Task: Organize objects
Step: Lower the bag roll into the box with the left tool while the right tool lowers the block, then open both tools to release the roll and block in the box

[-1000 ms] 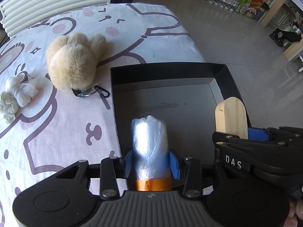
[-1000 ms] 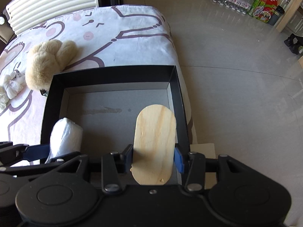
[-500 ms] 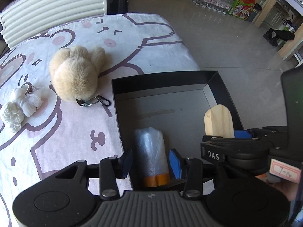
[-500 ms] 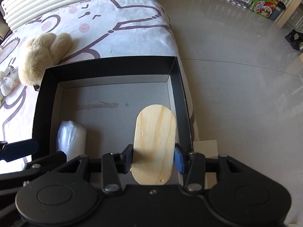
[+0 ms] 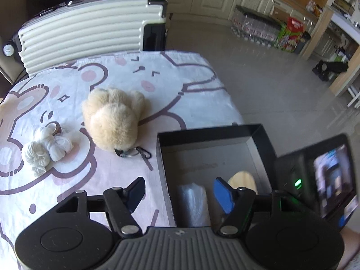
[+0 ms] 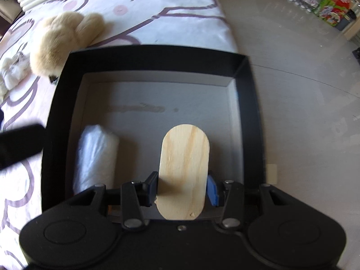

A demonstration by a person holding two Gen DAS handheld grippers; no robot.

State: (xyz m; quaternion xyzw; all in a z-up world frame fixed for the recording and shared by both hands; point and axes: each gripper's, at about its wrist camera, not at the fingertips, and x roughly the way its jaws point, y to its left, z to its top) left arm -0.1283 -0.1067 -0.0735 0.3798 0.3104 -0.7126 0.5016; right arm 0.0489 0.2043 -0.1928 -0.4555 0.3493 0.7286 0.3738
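Note:
A black box (image 6: 155, 58) sits at the right edge of the cartoon-print cloth (image 5: 67, 180). A roll of clear plastic bags (image 6: 95, 155) lies on the box floor at its left side, also seen in the left wrist view as the roll (image 5: 193, 204). My left gripper (image 5: 180, 193) hovers above it, jaws opening, nothing pressed between the pads. My right gripper (image 6: 182, 189) is shut on an oval wooden board (image 6: 183, 171), holding it over the box's right half; the board's tip (image 5: 241, 178) shows in the left wrist view.
A beige plush toy (image 5: 112, 119) with a clip lies left of the box. Balled white cloth (image 5: 45, 148) sits farther left. A cream suitcase (image 5: 90, 31) stands beyond the table. Tiled floor (image 6: 303, 67) drops off right of the box.
My left gripper let go of the bag roll, which now lies in the box, then rose and pulled back with its jaws widening. The right gripper sank slightly over the box with the board.

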